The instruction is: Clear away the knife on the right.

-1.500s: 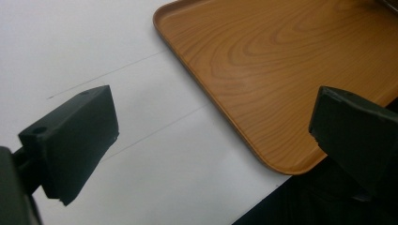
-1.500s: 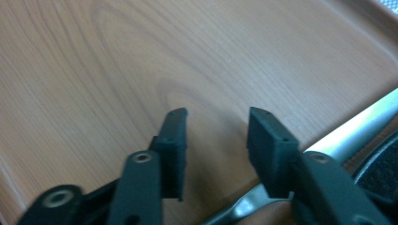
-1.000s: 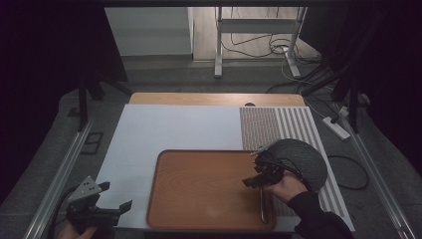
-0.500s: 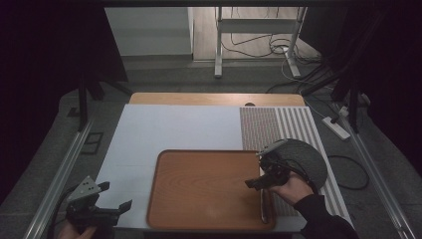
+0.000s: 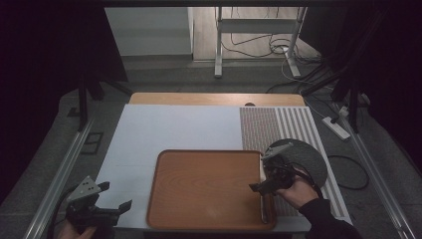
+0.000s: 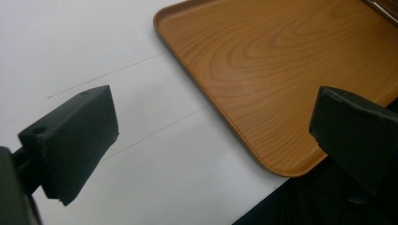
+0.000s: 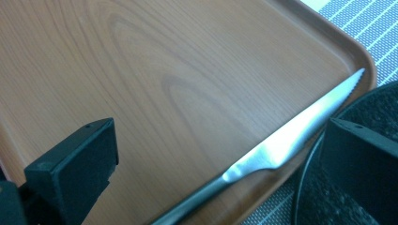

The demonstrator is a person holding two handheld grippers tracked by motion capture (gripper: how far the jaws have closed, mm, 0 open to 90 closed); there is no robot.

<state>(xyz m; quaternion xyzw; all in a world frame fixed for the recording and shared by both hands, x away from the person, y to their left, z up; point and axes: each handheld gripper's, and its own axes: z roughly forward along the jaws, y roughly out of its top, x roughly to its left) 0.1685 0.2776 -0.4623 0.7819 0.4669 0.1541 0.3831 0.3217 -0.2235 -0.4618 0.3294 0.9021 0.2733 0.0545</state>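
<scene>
From my seat the knife (image 7: 281,145) is the hard thing to read: in the right gripper view its handle runs out of the bottom of the picture, and in the high view it is a thin pale streak (image 5: 262,199) along the tray's right rim, partly under the right gripper (image 5: 271,172). It lies inside the wooden tray (image 5: 204,189), blade flat, its toothed tip pointing to the far right corner of the tray. My right jaws have just been opening and now stand wide apart, one on each side of the knife, neither pad touching it. The dark round plate (image 5: 308,159) sits just beside the tray on the striped mat (image 5: 278,124); my hand and the gripper cover part of it, and its rim crowds the right jaw in the right gripper view. The left gripper (image 5: 94,206) hangs at the near left corner of the worktop (image 5: 174,124), jaws open with nothing between them, well apart from the tray. The tray's near left corner (image 6: 281,166) sits close to the worktop's front edge. The middle of the tray is bare, as is the white sheet to its left.
</scene>
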